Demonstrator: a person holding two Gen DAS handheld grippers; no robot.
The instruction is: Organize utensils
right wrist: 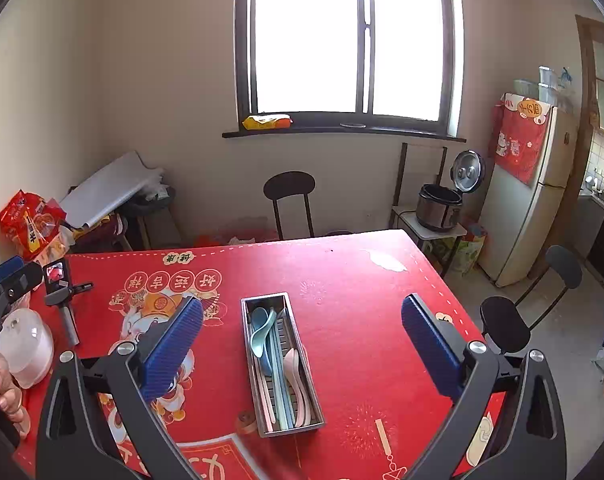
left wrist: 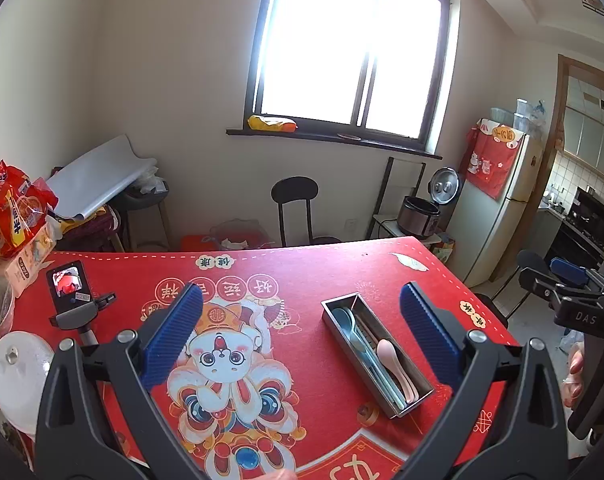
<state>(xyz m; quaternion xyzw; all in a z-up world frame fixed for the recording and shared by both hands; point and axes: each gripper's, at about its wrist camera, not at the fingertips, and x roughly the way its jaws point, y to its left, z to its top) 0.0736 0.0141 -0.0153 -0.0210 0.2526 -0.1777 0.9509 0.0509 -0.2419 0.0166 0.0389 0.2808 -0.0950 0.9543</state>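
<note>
A long metal utensil tray (left wrist: 418, 380) (right wrist: 248, 356) lies on the red table mat. In it lie a blue spoon (left wrist: 344, 318) (right wrist: 259, 330), a pink spoon (left wrist: 392, 354) (right wrist: 293, 364) and pale blue and pink chopsticks (right wrist: 280, 384). My left gripper (left wrist: 302, 320) is open and empty, held above the mat to the left of the tray. My right gripper (right wrist: 302, 320) is open and empty, held above the tray. The right gripper's body shows at the right edge of the left wrist view (left wrist: 578, 308).
The red mat (right wrist: 362, 280) covers the table. A small camera on a handle (left wrist: 72, 300) (right wrist: 60, 284), a white lidded pot (left wrist: 18, 376) (right wrist: 24, 344) and snack bags (left wrist: 12, 208) stand at the left. Black chairs (right wrist: 290, 200) stand behind and to the right.
</note>
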